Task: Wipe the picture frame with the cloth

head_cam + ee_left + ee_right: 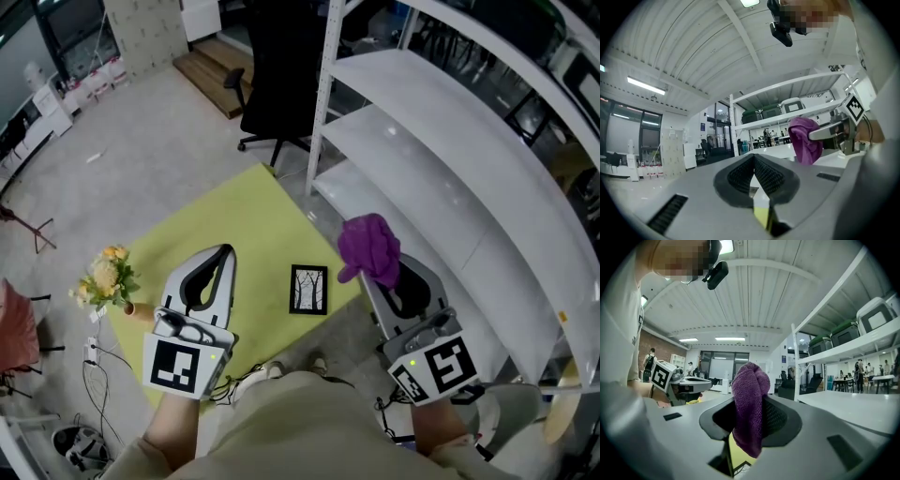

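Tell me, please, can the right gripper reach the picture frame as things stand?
Probably yes: the right gripper, holding the cloth, hangs beside the picture frame, which lies uncovered on the yellow mat.

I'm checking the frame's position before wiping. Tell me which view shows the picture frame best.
Head view: the whole picture frame lies flat on the yellow mat, unobstructed. The right gripper view shows only a sliver of it beneath the purple cloth. The left gripper view shows none of it.
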`<state>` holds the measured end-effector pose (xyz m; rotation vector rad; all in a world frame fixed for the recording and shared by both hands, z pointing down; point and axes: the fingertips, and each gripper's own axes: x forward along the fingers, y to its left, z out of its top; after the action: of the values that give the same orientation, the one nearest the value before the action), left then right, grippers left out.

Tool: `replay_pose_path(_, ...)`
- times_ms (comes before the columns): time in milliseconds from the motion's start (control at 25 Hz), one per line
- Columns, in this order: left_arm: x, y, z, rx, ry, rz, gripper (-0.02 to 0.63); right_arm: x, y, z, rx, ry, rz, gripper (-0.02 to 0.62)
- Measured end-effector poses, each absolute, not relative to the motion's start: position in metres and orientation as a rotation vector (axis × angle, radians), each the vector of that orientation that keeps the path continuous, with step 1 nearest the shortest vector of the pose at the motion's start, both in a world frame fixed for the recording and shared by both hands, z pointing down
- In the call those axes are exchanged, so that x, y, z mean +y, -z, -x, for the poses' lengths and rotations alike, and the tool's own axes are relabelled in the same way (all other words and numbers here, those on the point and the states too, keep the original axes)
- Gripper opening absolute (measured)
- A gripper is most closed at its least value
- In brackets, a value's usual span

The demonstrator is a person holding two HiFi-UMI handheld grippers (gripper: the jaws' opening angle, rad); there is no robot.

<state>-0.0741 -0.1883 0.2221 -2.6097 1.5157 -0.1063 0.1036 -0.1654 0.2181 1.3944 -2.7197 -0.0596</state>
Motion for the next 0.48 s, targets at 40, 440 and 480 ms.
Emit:
replay_pose_path(40, -0.188, -0.225, 0.075, 1.522, 0.113, 2.605, 0.008, -0.165, -0.222, -0.102, -2.719, 0.048, -1.382, 0.124)
replay_pose_path(440, -0.184, -0.238, 0.072, 1.539, 0.133, 2.628, 0.008, -0.168, -0.234, -0.101, -2.718, 0.003, -1.368, 0.124)
replay_pose_path(480, -0.182, -0.237, 0.072, 1.541, 0.135, 2.627, 0.008, -0.167, -0.234, -0.102, -2.719, 0.004, -1.371, 0.124)
